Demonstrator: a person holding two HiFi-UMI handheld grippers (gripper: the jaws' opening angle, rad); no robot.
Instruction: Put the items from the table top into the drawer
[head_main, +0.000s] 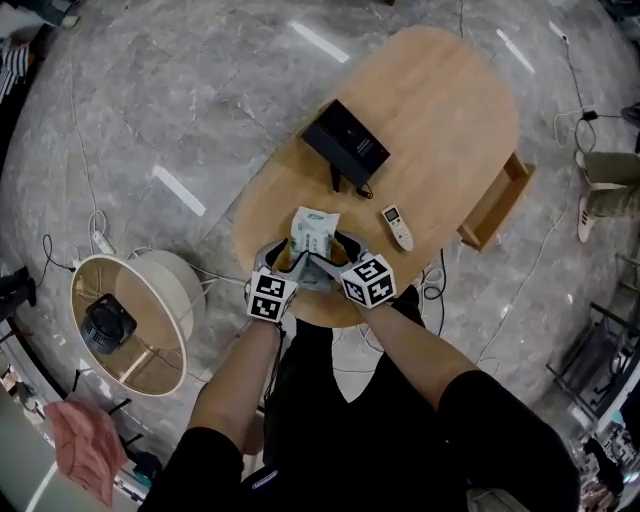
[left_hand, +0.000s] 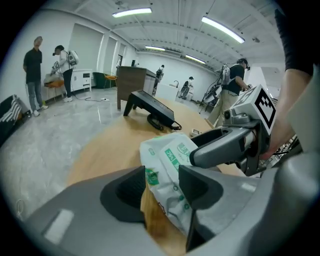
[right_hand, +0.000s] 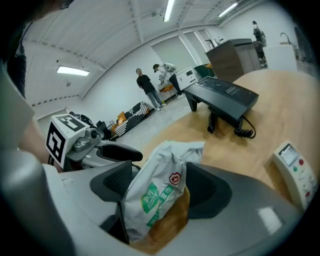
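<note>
The left tongs (left_hand: 162, 185) are pinching the near corner of the wipes pack (head_main: 314, 232). Their pads are standing fairly close together, and the soft wrapper is crumpling between them. The right tongs (right_hand: 160, 187) are standing wide apart and straddling the same pack from the other side. The wrapper is filling most of their gap, but the pads are not visibly pressing on it. The two tongs are meeting at the pack's near end, with one right-hand jaw lying over the wrapper just beyond the left tongs.

The pack is sitting at the near edge of the table (head_main: 440, 110), directly in front of the person. Its long axis is running away from the tongs toward the middle of the table, and its far end is pointing toward the black device (head_main: 346, 143). A small remote (head_main: 398, 227) is lying just to the right of the pack, near the right tongs.

The drawer (head_main: 497, 203) is hanging open at the table's right edge, well apart from the pack and off to the right. The carry will probably have to be sideways, and the right hand is the nearer one.

From the head view, the marker cubes and jaws are covering the pack's near end. It is unclear whether the pack is resting on the wood or being held slightly above it. The inside of the drawer is not showing.
</note>
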